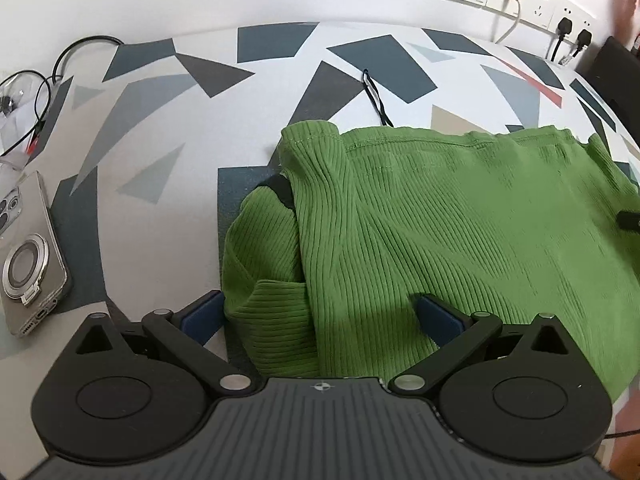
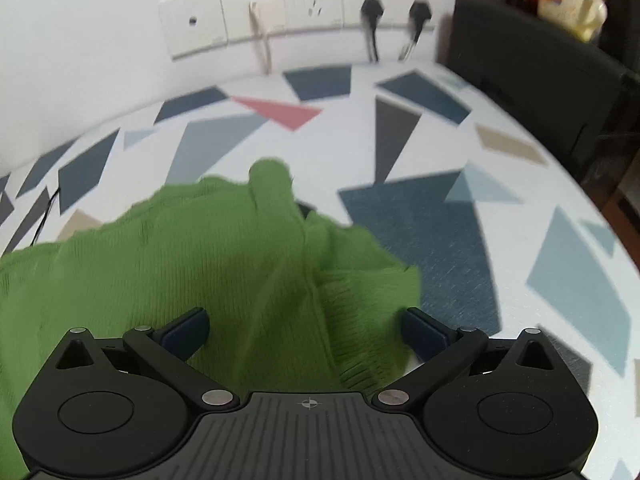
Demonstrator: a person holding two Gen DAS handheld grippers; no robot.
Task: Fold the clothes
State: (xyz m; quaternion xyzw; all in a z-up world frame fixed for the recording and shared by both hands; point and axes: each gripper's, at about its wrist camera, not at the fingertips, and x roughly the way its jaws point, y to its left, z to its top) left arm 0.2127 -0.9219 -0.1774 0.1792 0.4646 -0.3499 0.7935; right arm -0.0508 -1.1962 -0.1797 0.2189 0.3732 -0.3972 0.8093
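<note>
— Two tools, one in each of our hands, and both stand spread wide. Our left tool (image 1: 320,314) has its blue pads apart over the near left edge of the green ribbed garment (image 1: 420,232); nothing is gripped between them.

— Our right tool (image 2: 306,330) is released as well, its jaws at full width, hanging over the garment's right end with the cloth below the gap and no pad pressing on it.

— Where do we say the garment lies?

— Flat on the tabletop (image 1: 248,120), on a cloth printed with grey, blue and red angular patches. We see it partly folded: a sleeve is laid over the body on the left side, with a dark strip showing at the fold.

— Left of it we have a phone (image 1: 30,256) in a clear case, lying back up near the tabletop's edge, well apart from the garment.

— Just beyond the garment's far hem lies a thin dark cord (image 1: 376,98). Farther back, black cables (image 1: 52,76) curl at the far left.

— Farthest, on the white wall, we see a row of sockets (image 2: 296,16) with plugs in them.
</note>
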